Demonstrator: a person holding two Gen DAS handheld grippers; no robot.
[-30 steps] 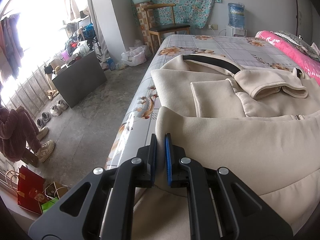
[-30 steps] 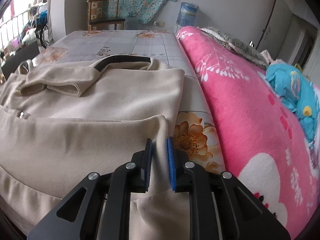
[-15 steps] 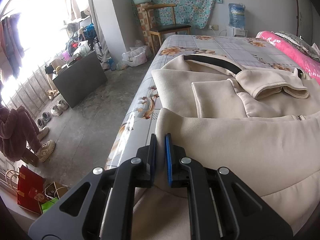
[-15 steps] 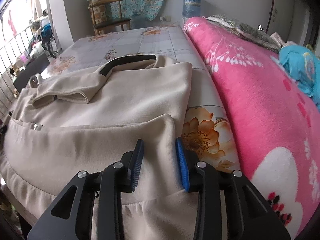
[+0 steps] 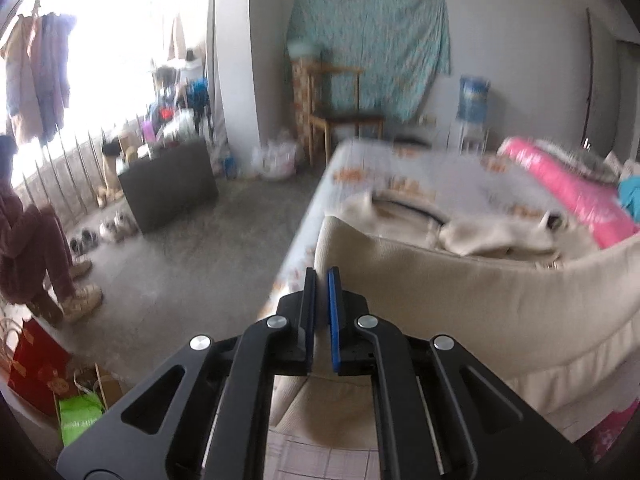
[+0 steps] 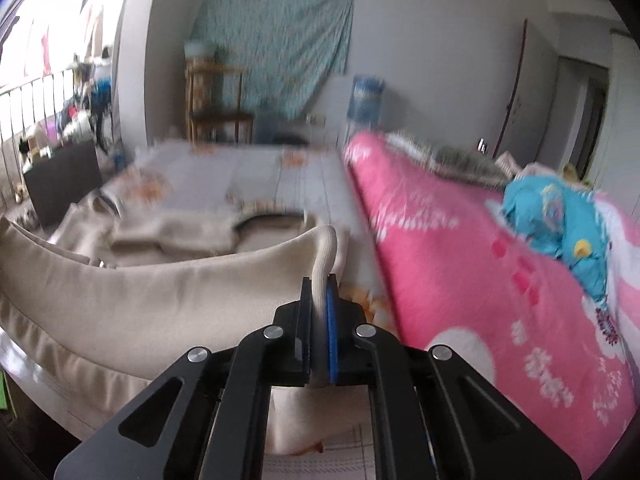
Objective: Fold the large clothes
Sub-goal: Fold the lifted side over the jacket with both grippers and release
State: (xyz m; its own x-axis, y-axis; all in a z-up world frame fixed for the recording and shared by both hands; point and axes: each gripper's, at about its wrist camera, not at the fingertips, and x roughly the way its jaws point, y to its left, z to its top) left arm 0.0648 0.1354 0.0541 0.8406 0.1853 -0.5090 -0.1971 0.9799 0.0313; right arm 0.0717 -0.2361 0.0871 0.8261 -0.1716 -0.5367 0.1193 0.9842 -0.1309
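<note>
A: Gripping both near corners of the beige garment [image 5: 480, 292]: left hand-held gripper [image 5: 321, 280] and right hand-held gripper [image 6: 319, 288] each clamped on fabric.

B: Why both ends?

A: Keeps the hem taut btwn them, so it prob. folds straight toward the collar end.

B: Where's the rest?

A: Lying on the bed [image 6: 256, 168], near edge, beside the pink blanket [image 6: 460, 264]. Frames blurred.
</note>
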